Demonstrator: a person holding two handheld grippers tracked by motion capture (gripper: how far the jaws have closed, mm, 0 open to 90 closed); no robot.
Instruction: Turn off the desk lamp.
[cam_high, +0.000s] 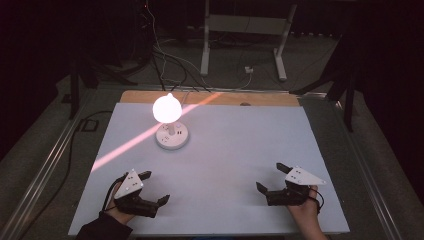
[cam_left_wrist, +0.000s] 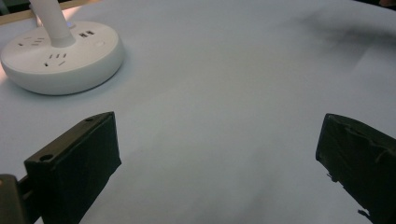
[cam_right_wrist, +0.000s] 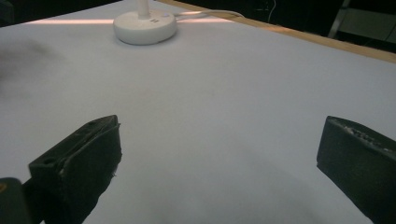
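Observation:
A white lamp with a glowing round head (cam_high: 166, 107) stands on a round white base (cam_high: 172, 136) with sockets, at the back left of the white table top (cam_high: 225, 165). The same base (cam_left_wrist: 60, 56) lies ahead and to the left of my left gripper (cam_left_wrist: 219, 154), whose jaws stand wide apart over bare table. My left gripper (cam_high: 155, 187) rests near the front left edge, held by a hand. My right gripper (cam_high: 271, 176) rests near the front right, jaws wide apart, nothing between them. In the right gripper view the lamp base (cam_right_wrist: 145, 27) sits far ahead of the gripper (cam_right_wrist: 219, 154).
A white cable (cam_right_wrist: 210, 14) runs from the lamp base off the back edge. A wooden strip (cam_high: 210, 97) borders the table's far side. Beyond it are a dark floor, cables and a white desk frame (cam_high: 245, 35). A pink light streak (cam_high: 130, 145) crosses the table's left part.

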